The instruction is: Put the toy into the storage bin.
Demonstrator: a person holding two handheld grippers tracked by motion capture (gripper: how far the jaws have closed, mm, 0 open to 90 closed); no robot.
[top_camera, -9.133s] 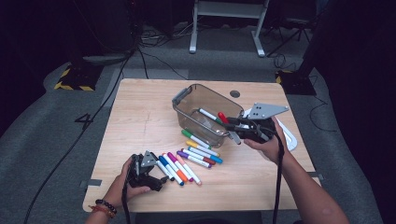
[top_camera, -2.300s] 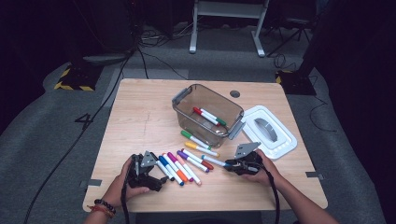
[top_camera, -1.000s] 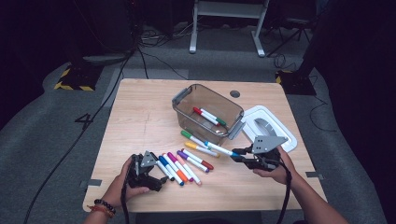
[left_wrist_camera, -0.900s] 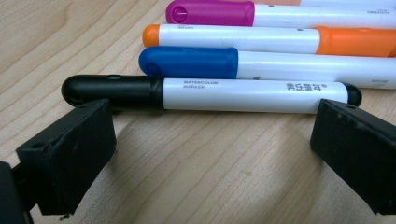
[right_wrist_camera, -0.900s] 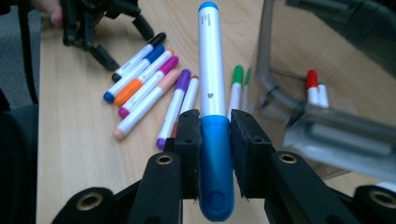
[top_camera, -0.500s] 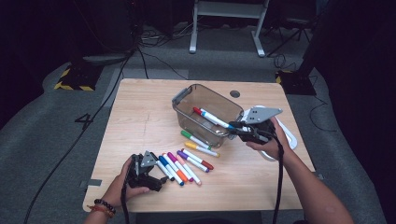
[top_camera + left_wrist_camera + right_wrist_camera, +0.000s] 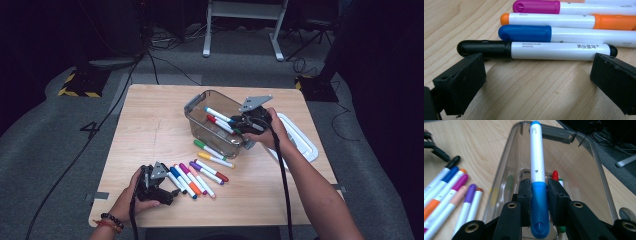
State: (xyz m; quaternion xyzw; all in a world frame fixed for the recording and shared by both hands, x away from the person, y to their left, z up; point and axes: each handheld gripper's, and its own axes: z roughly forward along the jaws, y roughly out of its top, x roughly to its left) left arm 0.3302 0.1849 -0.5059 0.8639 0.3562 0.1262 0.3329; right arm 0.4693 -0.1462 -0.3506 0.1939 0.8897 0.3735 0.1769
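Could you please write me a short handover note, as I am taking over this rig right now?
Right gripper: shut on the light-blue marker, over the clear bin.
Left gripper: open, resting on the table by the black marker.
Done: a red marker and a green one lie in the bin.
Left: drop the light-blue marker in, then bin the rest of the row on the table.

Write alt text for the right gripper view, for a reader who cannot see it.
The right claw grips a light-blue-capped white marker by its cap, pointing it over the clear plastic bin, where red and green markers lie. More markers lie in a row on the wooden table at left.
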